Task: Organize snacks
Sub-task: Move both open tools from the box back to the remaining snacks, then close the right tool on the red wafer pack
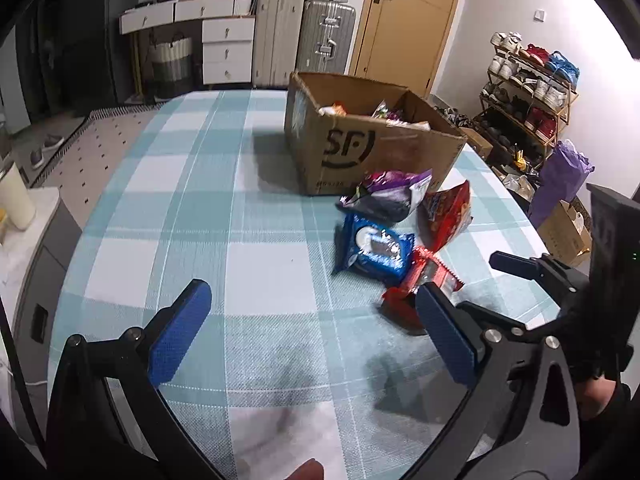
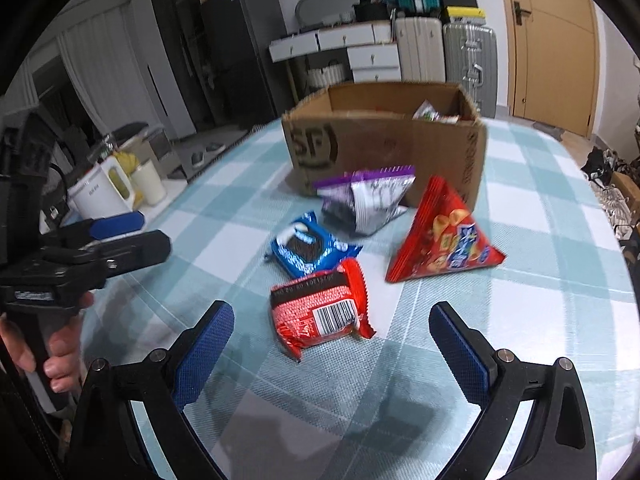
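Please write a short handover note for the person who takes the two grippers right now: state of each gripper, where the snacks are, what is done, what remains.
Left gripper: open, empty, above the checked tablecloth.
Right gripper: open, empty, pointed at the red barcode packet.
Cardboard box: already holds some snacks.
Left on the cloth, in front of the box: red barcode packet, blue cookie pack, purple bag, red chip bag.
Likely next: the right gripper takes the red barcode packet.

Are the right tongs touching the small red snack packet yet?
Apart. The right wrist view shows the open right tongs short of the red snack packet, tablecloth visible between.
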